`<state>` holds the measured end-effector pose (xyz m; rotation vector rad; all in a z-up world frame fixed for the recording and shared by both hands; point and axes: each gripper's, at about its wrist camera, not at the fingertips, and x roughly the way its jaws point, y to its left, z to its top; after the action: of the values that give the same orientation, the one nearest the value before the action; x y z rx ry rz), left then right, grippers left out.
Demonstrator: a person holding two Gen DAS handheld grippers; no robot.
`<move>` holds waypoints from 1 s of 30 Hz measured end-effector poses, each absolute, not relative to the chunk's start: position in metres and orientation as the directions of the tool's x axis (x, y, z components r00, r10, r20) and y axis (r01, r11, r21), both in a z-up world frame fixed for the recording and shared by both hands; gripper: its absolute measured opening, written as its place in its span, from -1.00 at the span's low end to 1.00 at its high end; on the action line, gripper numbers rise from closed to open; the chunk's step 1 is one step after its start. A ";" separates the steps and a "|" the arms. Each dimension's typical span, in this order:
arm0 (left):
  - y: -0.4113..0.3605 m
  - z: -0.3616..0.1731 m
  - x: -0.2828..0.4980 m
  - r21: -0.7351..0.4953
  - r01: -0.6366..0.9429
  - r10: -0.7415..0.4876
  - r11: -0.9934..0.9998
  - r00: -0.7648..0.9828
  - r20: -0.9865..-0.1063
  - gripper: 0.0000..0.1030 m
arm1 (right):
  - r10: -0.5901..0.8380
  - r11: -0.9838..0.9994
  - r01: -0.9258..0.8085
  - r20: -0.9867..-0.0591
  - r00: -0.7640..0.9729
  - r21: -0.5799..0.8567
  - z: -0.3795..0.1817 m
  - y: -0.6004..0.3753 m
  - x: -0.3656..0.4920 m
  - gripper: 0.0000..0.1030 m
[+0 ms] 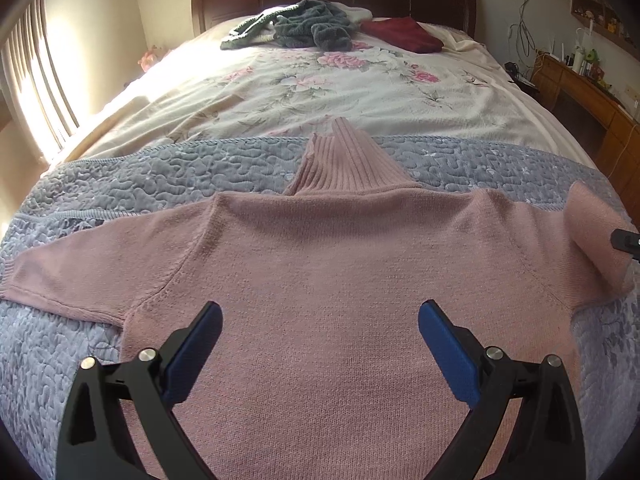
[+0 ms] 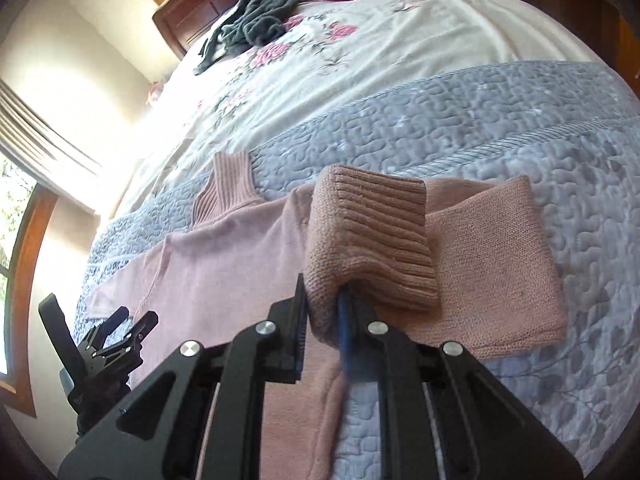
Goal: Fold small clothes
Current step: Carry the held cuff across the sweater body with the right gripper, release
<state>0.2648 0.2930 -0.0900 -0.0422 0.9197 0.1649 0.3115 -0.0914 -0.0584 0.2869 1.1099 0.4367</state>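
A pink turtleneck sweater [image 1: 328,264] lies flat on the grey quilted cover, collar [image 1: 344,160] pointing away. My left gripper [image 1: 320,316] hovers open over the sweater's body, blue pads wide apart and nothing between them. The left sleeve [image 1: 80,272] stretches out flat. In the right wrist view my right gripper [image 2: 324,300] is shut on the ribbed cuff [image 2: 372,236] of the right sleeve [image 2: 492,264], lifted and doubled back toward the body. The left gripper [image 2: 120,332] shows at lower left of that view. The right gripper's tip [image 1: 626,240] peeks in at the left view's right edge.
Grey quilted cover [image 1: 120,184] spans the near bed; floral sheet [image 1: 320,88] beyond. A dark green knit pile [image 1: 304,26] and a folded dark red garment [image 1: 404,34] lie near the headboard. A wooden desk [image 1: 580,92] stands right, a bright window with blinds [image 1: 36,80] left.
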 end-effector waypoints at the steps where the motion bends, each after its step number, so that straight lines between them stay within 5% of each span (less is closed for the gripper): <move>1: 0.295 -0.090 0.265 0.022 -0.159 0.113 0.987 0.592 -0.798 0.92 | 0.473 0.881 -0.216 -0.801 0.367 0.421 -0.061 -0.078 0.308 -0.77; 10: 0.294 -0.095 0.265 -0.061 -0.120 0.017 0.991 0.561 -0.827 0.92 | 0.419 0.884 -0.344 -0.862 0.285 0.316 -0.105 -0.006 0.289 -0.74; 15: 0.270 -0.098 0.272 -0.132 -0.059 -0.080 0.989 0.535 -0.841 0.91 | 0.407 0.865 -0.405 -0.886 0.222 0.296 -0.121 0.006 0.272 -0.51; 30: 0.183 -0.155 0.324 -0.399 -0.033 -0.372 0.916 0.295 -0.880 0.78 | 0.376 0.912 -0.293 -0.873 0.312 0.288 -0.095 -0.122 0.217 -0.32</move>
<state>0.3240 0.1829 -0.1546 -0.3740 1.2589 -0.2330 0.2165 -0.1223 -0.0951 0.0805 1.1738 0.4416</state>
